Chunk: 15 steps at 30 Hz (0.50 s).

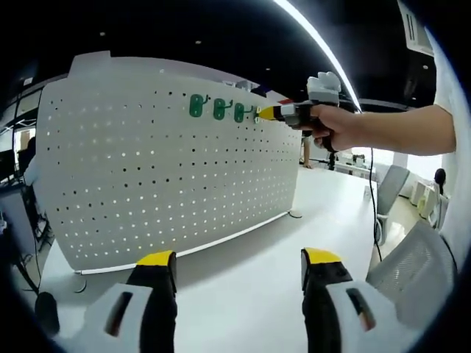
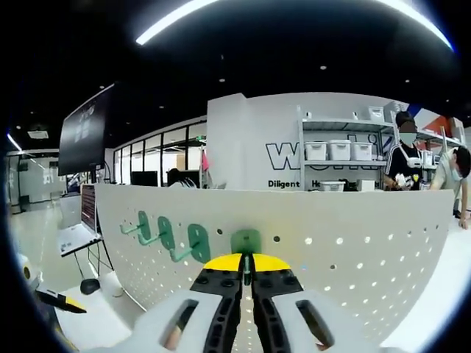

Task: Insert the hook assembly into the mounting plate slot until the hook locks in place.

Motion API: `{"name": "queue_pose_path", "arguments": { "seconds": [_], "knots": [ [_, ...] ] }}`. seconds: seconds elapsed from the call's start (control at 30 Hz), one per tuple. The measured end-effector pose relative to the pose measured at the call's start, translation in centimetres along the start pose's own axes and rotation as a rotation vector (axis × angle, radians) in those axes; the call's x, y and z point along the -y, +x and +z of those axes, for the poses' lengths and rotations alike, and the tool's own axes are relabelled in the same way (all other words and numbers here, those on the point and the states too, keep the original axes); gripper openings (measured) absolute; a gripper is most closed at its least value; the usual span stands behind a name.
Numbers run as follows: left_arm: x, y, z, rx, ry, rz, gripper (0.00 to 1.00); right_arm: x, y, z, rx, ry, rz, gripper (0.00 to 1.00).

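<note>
1. Nearest the left gripper view's lens, the left gripper (image 1: 239,268) rose from the bottom with its yellow-tipped jaws wide apart and nothing between them, hovering above the white table (image 1: 294,235).
2. In the right gripper view, the right gripper (image 2: 247,271) had its jaws drawn together, clamped on the stem of a green hook (image 2: 246,241) whose backplate sat against the board.
3. Beyond both stood the mounting plate (image 1: 147,169), a white perforated panel standing upright on the table and curving across it.
4. Three other green hooks (image 1: 217,108) already hung in a row near its upper edge, and the held one sat at the end of that row.
5. Insertion seemed the step in hand; whether the hook had locked could not be told.
6. Next would likely call for a firm push into the slot, then letting go.
7. Farther off were shelves with bins (image 2: 340,150) and two people (image 2: 405,158).
</note>
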State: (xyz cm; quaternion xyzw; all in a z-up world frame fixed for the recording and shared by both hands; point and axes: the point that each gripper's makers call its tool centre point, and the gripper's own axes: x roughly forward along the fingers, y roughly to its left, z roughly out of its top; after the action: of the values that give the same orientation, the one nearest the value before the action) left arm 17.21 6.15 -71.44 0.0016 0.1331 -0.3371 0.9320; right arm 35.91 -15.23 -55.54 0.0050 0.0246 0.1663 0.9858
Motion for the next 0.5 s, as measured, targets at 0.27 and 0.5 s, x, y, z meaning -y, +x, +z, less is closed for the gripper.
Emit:
{"name": "queue_pose_path", "arguments": {
  "seconds": [0.27,0.5],
  "knots": [
    [-0.22,0.06,-0.2,0.0,-0.008,0.002,0.7,-0.16,0.25,0.02,-0.003,0.003,-0.055,0.01],
    [-0.13,0.12,-0.26,0.0,-0.012,-0.003,0.7,-0.04,0.5,-0.02,0.01,0.005,-0.151,0.01]
  ]
}}
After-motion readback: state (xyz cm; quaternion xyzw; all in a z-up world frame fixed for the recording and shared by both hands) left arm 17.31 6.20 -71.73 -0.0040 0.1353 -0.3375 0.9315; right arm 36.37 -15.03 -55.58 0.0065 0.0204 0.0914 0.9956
